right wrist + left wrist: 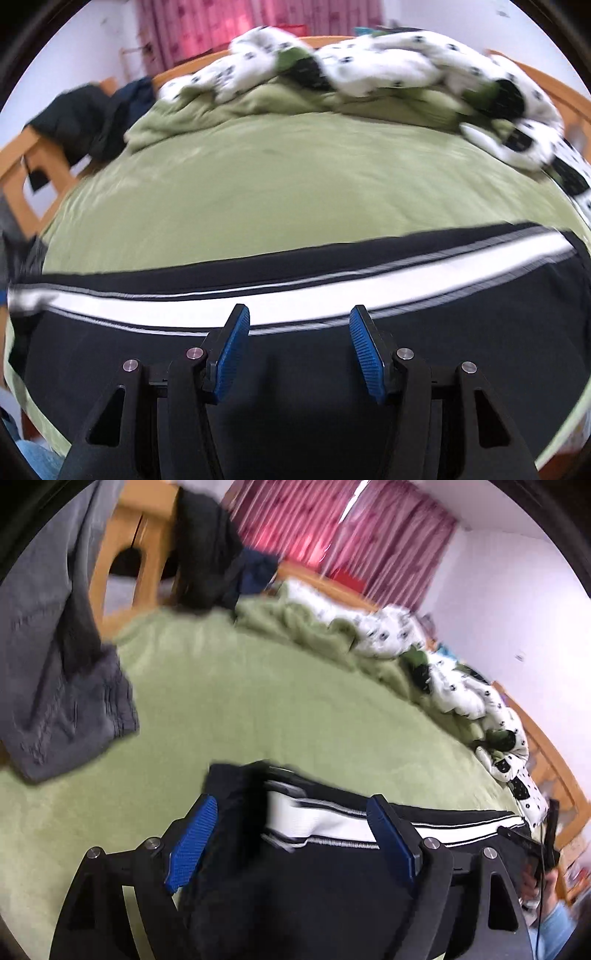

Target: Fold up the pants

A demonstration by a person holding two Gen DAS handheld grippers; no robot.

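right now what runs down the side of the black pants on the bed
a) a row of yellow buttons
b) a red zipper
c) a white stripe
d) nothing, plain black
c: a wide white stripe edged by thin lines runs along the black pants, which lie across the green bed.

Both tongs [291, 810] [299, 325] agape, empty

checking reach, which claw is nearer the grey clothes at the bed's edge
Left. The left claw has the grey clothes close on its left; the right claw hangs over the black pants, the grey barely visible.
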